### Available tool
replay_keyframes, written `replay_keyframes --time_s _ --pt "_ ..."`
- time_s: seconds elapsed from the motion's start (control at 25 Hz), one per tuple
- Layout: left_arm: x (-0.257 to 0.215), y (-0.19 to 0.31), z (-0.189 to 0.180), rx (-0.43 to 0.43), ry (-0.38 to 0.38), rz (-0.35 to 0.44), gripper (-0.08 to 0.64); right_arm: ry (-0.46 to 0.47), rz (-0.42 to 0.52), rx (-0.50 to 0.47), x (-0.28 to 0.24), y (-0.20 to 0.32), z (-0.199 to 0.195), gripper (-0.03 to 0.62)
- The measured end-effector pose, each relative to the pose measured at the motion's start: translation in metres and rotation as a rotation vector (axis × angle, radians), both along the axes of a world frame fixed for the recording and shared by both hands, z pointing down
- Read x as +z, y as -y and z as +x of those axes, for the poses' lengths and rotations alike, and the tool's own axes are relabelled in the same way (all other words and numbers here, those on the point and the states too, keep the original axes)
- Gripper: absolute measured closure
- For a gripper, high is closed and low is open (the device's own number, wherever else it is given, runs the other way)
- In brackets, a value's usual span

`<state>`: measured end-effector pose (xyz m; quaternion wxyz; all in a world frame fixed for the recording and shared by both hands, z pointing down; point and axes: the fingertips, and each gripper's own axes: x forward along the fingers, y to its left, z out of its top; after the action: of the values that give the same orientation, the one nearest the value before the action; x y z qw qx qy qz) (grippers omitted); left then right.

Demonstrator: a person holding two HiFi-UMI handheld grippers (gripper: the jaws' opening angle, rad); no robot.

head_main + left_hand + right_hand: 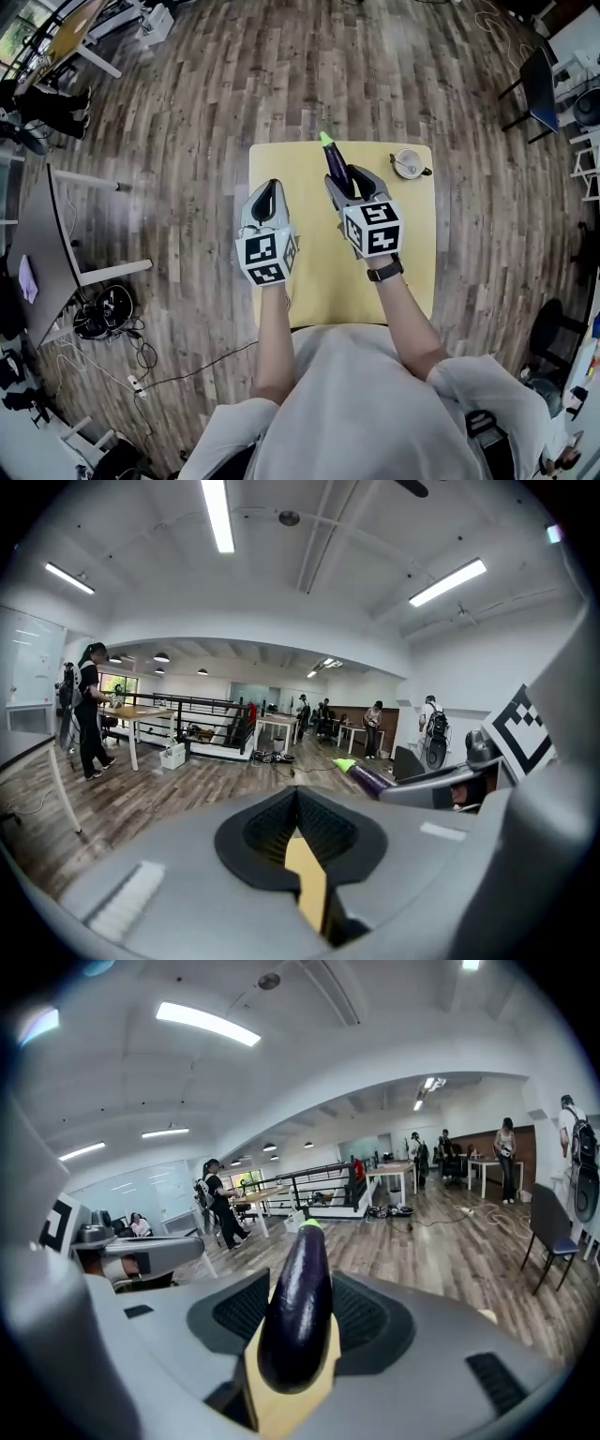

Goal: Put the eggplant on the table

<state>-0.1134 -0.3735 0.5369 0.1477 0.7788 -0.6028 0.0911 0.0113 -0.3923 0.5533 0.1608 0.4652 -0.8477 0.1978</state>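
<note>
While the right gripper (343, 181) clamps the glossy dark purple eggplant (335, 159), green stem end pointing far, over the far half of the square pale yellow table (309, 272), left gripper (272, 188) alongside, jaws together and empty, white cup (409, 163) at far right corner, black-and-white square markers on both cubes

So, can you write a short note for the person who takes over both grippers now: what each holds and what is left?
Left gripper: shut, empty, over the yellow table.
Right gripper: shut on the eggplant, green tip pointing away from you.
Done: eggplant is in the grip, above the table.
Left: lower it onto bare tabletop, away from the cup, then open the jaws.
</note>
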Motion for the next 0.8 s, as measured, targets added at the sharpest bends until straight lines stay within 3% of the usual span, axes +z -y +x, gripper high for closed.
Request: replay_keyframes --time_s 0.48,0.8 --pt "0.056 0.034 -0.011 0.0 -0.049 -0.089 0.551 0.005 -0.199 -0.001 0.083 0.029 -0.02 0.39" --pt "0.098 0.057 -0.014 -0.011 -0.081 -0.138 0.551 -0.012 -0.278 -0.009 0.136 0.048 -0.035 0.39"
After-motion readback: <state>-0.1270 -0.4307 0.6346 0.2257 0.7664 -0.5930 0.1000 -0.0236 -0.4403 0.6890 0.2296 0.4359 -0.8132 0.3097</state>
